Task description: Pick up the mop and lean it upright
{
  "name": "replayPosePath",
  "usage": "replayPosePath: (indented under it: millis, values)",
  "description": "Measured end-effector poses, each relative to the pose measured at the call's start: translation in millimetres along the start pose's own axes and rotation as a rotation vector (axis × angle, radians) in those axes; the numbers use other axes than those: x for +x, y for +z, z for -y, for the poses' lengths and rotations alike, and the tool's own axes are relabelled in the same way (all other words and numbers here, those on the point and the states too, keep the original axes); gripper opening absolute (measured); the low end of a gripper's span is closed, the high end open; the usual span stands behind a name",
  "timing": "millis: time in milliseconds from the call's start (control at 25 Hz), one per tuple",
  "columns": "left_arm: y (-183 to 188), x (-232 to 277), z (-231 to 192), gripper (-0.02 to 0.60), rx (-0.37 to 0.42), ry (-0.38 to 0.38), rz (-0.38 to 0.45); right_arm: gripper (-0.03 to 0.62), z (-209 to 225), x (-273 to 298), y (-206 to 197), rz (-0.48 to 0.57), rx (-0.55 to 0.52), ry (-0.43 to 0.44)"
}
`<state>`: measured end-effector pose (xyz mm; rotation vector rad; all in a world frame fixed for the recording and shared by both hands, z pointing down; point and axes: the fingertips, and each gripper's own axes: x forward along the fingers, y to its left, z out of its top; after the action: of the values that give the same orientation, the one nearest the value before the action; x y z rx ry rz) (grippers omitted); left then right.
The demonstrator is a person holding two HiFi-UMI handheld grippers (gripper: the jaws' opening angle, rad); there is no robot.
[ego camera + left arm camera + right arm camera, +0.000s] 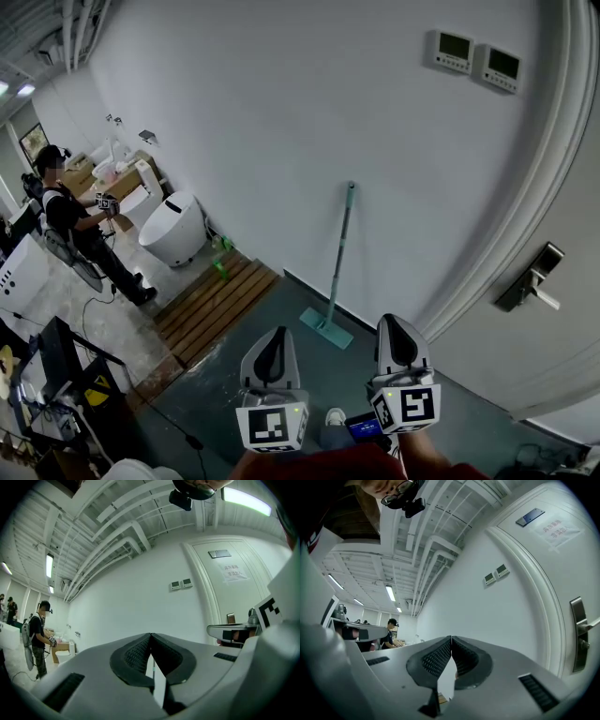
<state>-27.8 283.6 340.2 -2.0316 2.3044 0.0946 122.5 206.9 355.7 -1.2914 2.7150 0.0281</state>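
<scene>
The mop (339, 262) stands ahead of the fingers and well apart from them, roughly between the two pairs and a little nearer the right-hand ones; its flat head (326, 328) rests on the floor (281, 323) and the top of its handle (348, 202) leans against the wall (281, 141), left of the door (562, 319); judged from that, the leaning looks already done.

The left gripper (274, 334) points up and forward; in its own view its fingers (136, 653) are pressed together at the tips with nothing between them. The right gripper (396, 322) is held the same way beside it; its fingers (436, 658) also meet tip to tip, empty.

The mop is probably light and stiff, a long thin pole with most of its weight low in the head; the smooth handle could twist or slide between ribbed pads. If it had to be reset, the best hold would likely be on the handle around its middle or above, squarely across the pole, with the other fingers steadying it lower down; the foot may skate on the smooth floor.
</scene>
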Motion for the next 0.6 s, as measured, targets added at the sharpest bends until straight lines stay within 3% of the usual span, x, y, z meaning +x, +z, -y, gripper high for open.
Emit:
replayPosePath:
  millis: [600]
  values:
    - [-6.5, 123.2, 16.1, 0.015, 0.026, 0.007, -0.016, 0.018, 87.1, 93.9, -4.5, 0.015, 0.025, -0.014]
